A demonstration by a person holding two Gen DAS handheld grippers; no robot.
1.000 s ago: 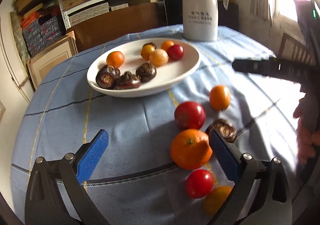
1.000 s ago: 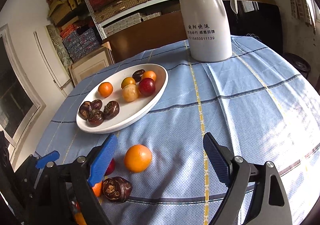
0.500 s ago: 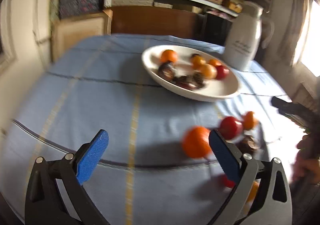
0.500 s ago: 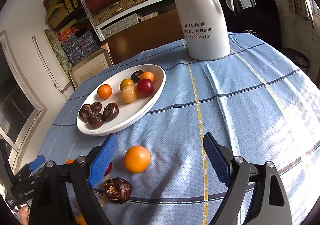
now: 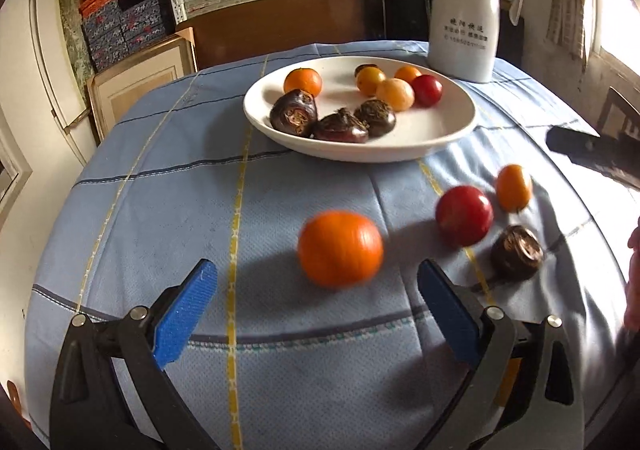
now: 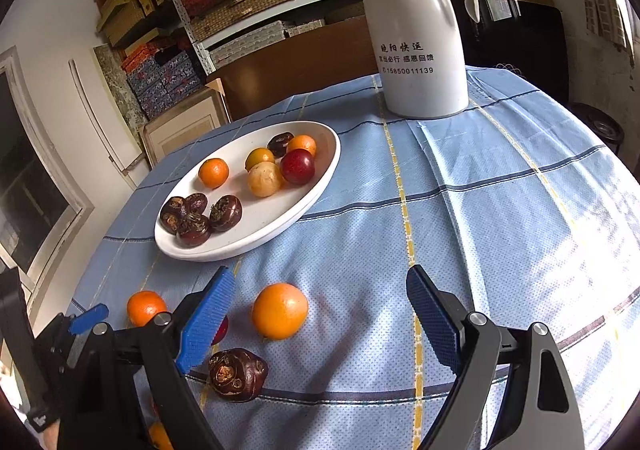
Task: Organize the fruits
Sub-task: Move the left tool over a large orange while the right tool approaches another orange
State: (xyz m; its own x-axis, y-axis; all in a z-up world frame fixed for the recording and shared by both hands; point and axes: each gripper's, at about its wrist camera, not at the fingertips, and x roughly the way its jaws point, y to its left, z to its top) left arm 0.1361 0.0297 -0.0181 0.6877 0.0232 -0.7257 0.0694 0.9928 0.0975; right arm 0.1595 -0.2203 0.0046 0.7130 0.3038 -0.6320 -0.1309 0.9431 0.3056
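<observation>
We hold our left gripper wide open and empty around the orange at frame centre, ready to grasp it for the white plate.

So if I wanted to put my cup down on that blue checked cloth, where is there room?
The widest bare stretch of blue checked tablecloth lies right of the white oval plate, in front of the white thermos jug. Another lies left of the plate. It is crowded near the front edge, around the large orange and dark brown water chestnut.

plate behind orange | jug behind plate (right)
</observation>
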